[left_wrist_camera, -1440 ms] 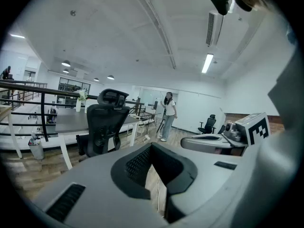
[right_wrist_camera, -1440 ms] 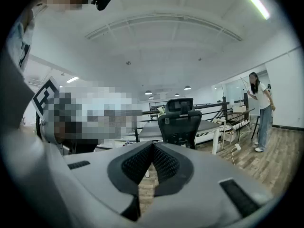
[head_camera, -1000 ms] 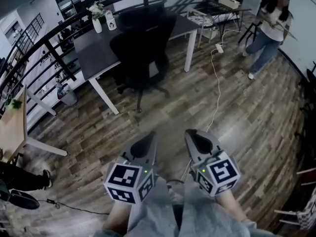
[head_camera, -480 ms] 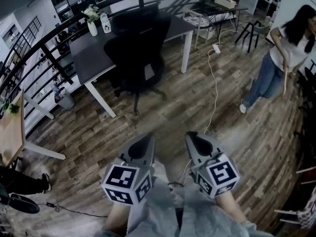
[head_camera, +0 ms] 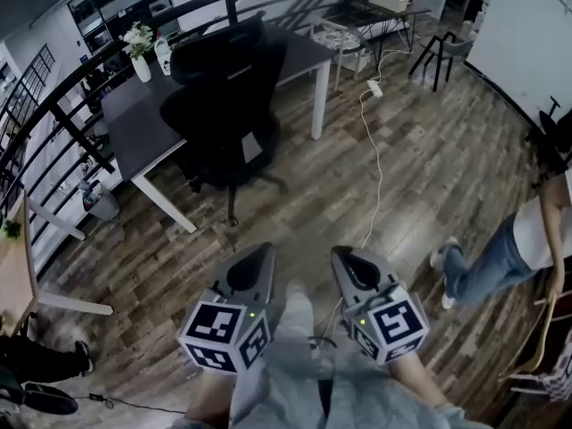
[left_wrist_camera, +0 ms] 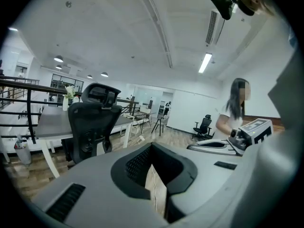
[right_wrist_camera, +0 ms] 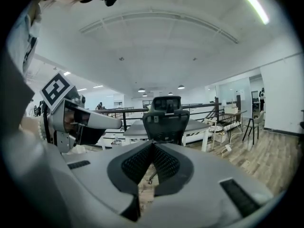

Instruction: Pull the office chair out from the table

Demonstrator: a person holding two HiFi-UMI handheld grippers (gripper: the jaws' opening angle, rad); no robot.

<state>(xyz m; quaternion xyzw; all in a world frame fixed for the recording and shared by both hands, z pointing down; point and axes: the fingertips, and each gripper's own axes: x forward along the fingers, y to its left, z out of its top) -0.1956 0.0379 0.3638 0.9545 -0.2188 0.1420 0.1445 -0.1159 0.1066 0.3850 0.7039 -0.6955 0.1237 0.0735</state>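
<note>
A black office chair (head_camera: pixel 223 105) with a headrest stands pushed in against the dark grey table (head_camera: pixel 134 128), its back toward me. In the left gripper view the chair (left_wrist_camera: pixel 92 122) is ahead to the left. The right gripper view has the chair (right_wrist_camera: pixel 166 120) straight ahead. My left gripper (head_camera: pixel 256 256) and right gripper (head_camera: pixel 343 257) are side by side low in the head view, well short of the chair. Both are shut and hold nothing, as the left gripper (left_wrist_camera: pixel 152 148) and right gripper (right_wrist_camera: pixel 152 145) show in their own views.
A white cable (head_camera: pixel 375 159) runs over the wood floor from a power strip (head_camera: pixel 374 88). A person (head_camera: pixel 505 253) walks at the right. A black railing (head_camera: pixel 54 114) runs behind the table, which carries a flower vase (head_camera: pixel 138 54). A second desk (head_camera: pixel 380 12) and a stool (head_camera: pixel 438 52) stand farther back.
The chair and table have shifted left and slightly nearer in the head view. The person has walked from the far right to the near right. Both grippers stay shut and side by side.
</note>
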